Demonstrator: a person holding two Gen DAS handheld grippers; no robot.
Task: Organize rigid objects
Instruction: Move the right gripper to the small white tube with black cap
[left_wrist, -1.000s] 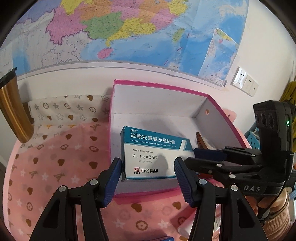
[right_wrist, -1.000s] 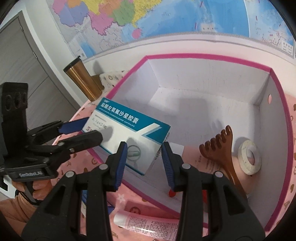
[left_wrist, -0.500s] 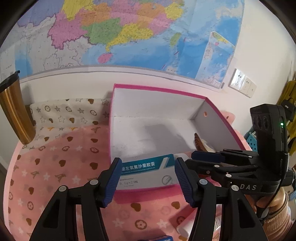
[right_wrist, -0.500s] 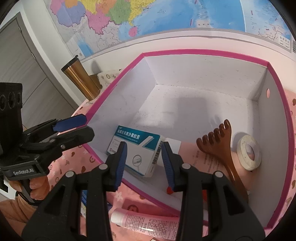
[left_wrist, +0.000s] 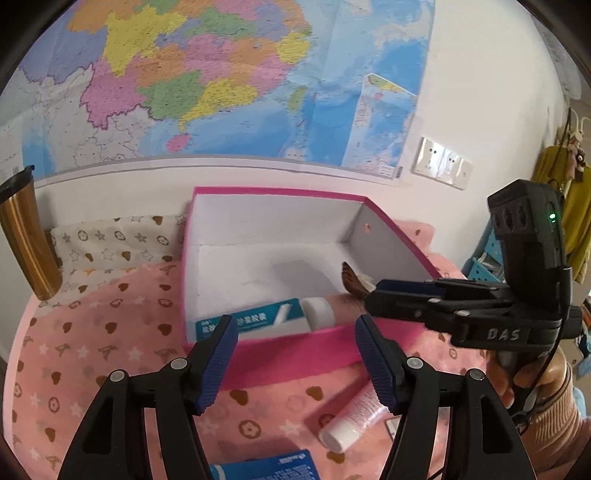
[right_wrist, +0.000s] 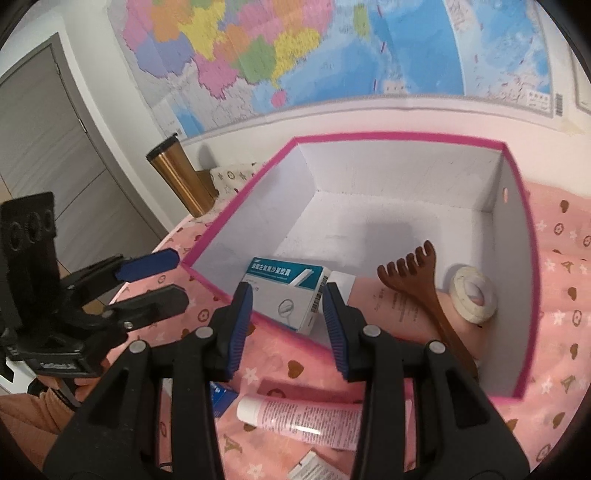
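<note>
The white-and-teal medicine box lay flat in the pink-rimmed box's near corner, beside a wooden scratcher. My left jaws had just widened, empty; my right stood apart, empty.

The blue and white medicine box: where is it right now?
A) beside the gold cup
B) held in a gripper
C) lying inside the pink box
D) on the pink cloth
C: the medicine box lies inside the pink box, against its near wall, with neither gripper touching it.

Soft even daylight, fisheye-warped edges
</note>
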